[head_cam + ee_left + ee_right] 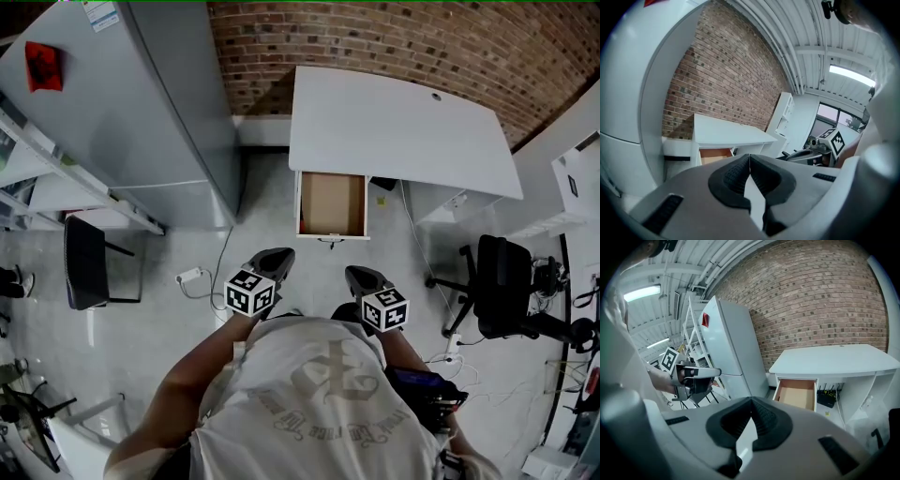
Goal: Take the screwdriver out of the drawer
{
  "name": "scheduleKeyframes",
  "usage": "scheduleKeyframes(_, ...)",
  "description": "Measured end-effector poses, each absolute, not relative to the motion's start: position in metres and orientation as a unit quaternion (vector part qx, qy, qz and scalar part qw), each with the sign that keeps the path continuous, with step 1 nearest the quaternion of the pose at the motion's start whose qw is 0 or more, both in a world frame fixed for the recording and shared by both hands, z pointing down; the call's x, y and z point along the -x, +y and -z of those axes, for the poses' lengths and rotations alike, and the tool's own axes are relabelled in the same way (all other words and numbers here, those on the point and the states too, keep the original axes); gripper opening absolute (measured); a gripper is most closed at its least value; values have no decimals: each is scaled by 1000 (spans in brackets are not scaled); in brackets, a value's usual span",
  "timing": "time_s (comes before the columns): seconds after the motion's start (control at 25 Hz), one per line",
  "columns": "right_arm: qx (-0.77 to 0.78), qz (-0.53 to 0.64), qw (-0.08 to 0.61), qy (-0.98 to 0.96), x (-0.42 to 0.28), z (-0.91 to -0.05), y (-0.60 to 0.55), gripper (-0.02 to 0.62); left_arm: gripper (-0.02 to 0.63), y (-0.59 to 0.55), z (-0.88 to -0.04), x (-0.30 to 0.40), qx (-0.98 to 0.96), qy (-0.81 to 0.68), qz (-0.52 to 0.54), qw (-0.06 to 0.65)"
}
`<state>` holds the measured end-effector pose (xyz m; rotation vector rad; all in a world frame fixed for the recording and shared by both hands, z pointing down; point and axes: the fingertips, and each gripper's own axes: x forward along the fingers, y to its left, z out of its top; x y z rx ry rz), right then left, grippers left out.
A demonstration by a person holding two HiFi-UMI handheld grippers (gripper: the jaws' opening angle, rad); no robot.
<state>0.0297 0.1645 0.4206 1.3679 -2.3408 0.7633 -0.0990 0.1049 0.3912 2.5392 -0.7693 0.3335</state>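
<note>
Evidently only the approach is begun: left tool point(273, 260) and right tool point(365, 278) are clenched empty; the drawer point(331, 202) at twelve o'clock must be reached.

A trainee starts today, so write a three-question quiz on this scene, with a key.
1. True or false: the drawer under the white desk is pulled open.
2. Multiple choice: the fingers of the left gripper are A) wide apart, B) together on nothing, C) shut on a screwdriver.
3. Short answer: does a screwdriver show inside the drawer in any view?

Key: 1 true. 2 B. 3 no, only the drawer's bare brown floor shows.
</note>
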Motion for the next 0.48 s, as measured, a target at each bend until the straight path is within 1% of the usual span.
scheduleKeyframes(0.32, -477, -271, 171, -819, -22, -429, 155, 23, 21, 91, -395, 128, -915, -306, -122, 231)
scheduleKeyframes(0.48, -457, -282, 170, -826, -15, -434, 152, 23, 21, 94, -402, 135, -909, -316, -124, 243)
